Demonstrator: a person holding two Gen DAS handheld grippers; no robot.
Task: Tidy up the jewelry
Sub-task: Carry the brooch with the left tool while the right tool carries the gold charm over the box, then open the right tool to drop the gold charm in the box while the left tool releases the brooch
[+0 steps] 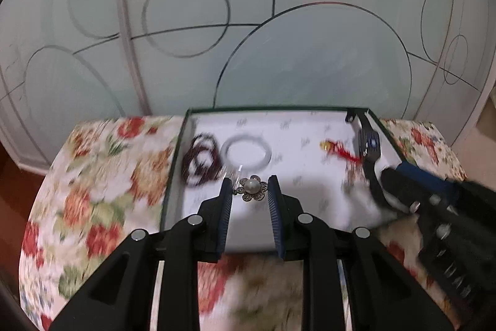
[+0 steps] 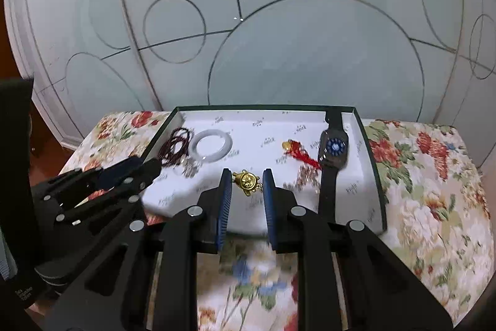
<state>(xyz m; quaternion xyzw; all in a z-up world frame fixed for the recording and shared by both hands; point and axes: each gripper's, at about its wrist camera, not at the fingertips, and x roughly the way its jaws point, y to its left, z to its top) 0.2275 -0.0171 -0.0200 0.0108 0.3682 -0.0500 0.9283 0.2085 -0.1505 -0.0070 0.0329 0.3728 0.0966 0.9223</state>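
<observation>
Left gripper point(image 1: 250, 186): jaws narrow, pinching a pearl flower brooch point(image 1: 251, 187), small, light, stiff; pearl slippery, best held by the metal petals. Right gripper point(image 2: 247, 180): jaws narrow, clamped on a gold charm point(image 2: 246, 182), light, hard, smooth. Both hang above the open box point(image 2: 373, 151) on a floral cloth point(image 2: 434, 191). Box contents: dark bead strand point(image 2: 174, 145), limp; pale bangle point(image 2: 210, 145), rigid, likely brittle; red-tasselled trinket point(image 2: 297, 152); smartwatch point(image 2: 334, 148).

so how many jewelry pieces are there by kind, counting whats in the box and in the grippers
dark red bead strand: 1
white bangle: 1
gold charm on red cord: 1
smartwatch: 1
pearl flower brooch (left gripper): 1
gold pendant (right gripper): 1
total: 6
</observation>
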